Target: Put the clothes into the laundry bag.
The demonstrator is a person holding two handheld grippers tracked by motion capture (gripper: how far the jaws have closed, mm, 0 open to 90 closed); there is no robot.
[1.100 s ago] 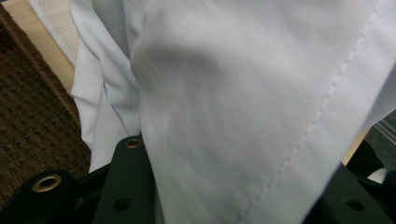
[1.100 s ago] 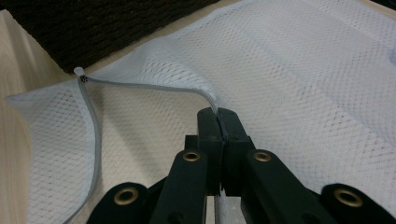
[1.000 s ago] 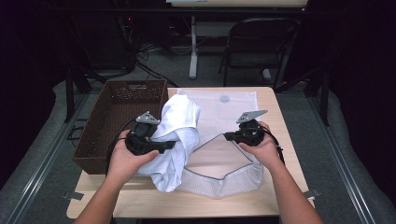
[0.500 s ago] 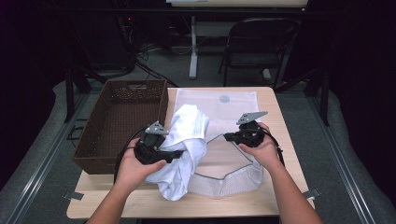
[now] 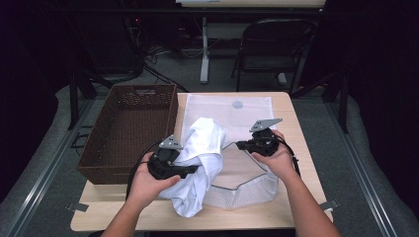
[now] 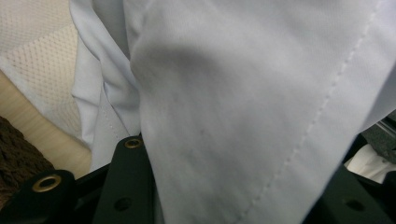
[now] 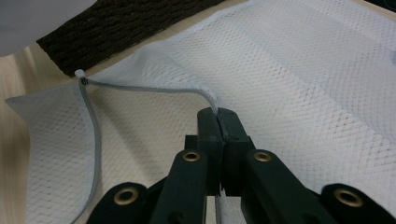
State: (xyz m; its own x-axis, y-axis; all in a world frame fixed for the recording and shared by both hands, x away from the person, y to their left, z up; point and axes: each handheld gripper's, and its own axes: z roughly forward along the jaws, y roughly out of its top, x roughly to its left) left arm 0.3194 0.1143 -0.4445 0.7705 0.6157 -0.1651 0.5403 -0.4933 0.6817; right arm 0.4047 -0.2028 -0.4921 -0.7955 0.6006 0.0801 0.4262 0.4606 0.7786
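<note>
A white garment (image 5: pixel 202 163) hangs bunched from my left gripper (image 5: pixel 190 169), which is shut on its cloth; the fabric (image 6: pixel 243 107) drapes over both black jaws in the left gripper view. A white mesh laundry bag (image 5: pixel 237 182) lies open-mouthed on the table, its grey-edged rim lifted. My right gripper (image 5: pixel 240 145) is shut on that rim; in the right gripper view the jaws (image 7: pixel 218 122) pinch the zipper edge of the mesh bag (image 7: pixel 303 93). The garment's lower end rests against the bag's opening.
A dark brown woven basket (image 5: pixel 129 131) stands at the table's left. A second flat white mesh bag (image 5: pixel 232 109) lies at the back of the wooden table (image 5: pixel 291 207). A folding chair (image 5: pixel 269 49) stands behind the table.
My left gripper has carried the garment right and toward the front, closer to the bag's mouth. The right gripper has held the rim nearly still.
</note>
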